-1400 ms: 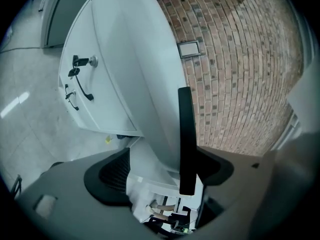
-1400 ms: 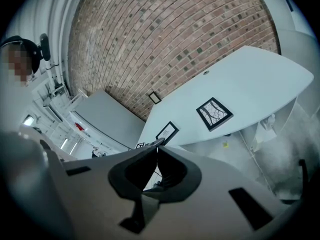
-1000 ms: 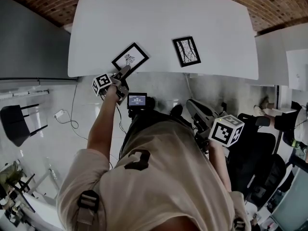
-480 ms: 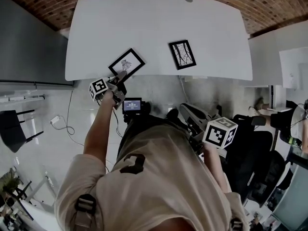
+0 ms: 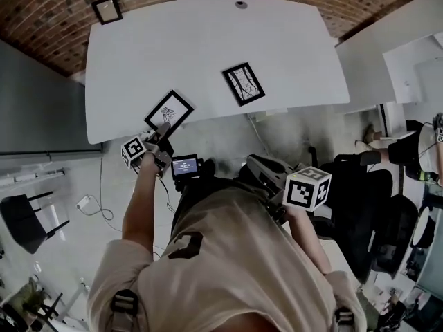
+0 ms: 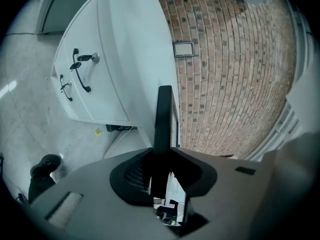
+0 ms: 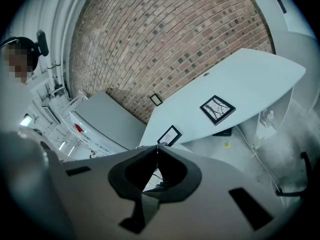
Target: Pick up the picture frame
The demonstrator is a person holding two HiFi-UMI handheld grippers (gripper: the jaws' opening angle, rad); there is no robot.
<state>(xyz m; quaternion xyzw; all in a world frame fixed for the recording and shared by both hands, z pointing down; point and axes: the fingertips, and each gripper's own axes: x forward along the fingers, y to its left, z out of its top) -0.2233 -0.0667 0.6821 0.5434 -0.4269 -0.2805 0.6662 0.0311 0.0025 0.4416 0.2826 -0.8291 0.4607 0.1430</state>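
Since the left gripper (image 6: 161, 153) has just closed on the picture frame (image 5: 169, 111), gripping its edge, lifting seems next; right gripper (image 7: 157, 146) clenched, empty.

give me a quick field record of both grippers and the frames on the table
left gripper: jaws have just been closing, now shut on the picture frame by its edge
right gripper: jaws shut, empty, held short of the table
picture frame: at the table's near edge
second frame: mid-table, untouched
task: grasp made, lift not yet
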